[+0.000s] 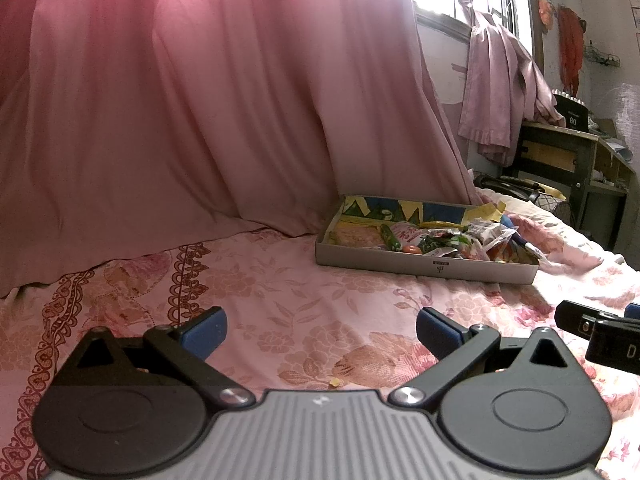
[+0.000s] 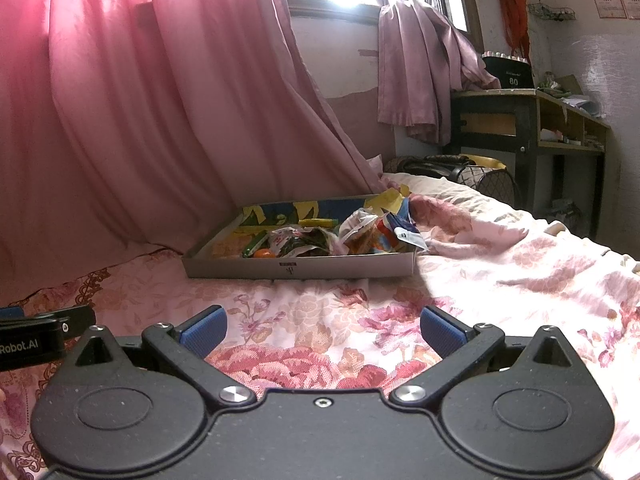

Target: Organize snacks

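Cardboard box (image 1: 424, 270) on bed holds heaped snacks (image 1: 436, 240); both my tongs (image 1: 320, 332) (image 2: 322, 330) wide, empty, near it.

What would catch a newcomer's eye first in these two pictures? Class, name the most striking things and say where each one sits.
First, the big pink curtain hanging along the far side of the floral bedsheet. Next, the shallow grey box lying on the bed ahead, piled with bright snack packets. Nearest the cameras, the left gripper and right gripper hang open and empty above the sheet.
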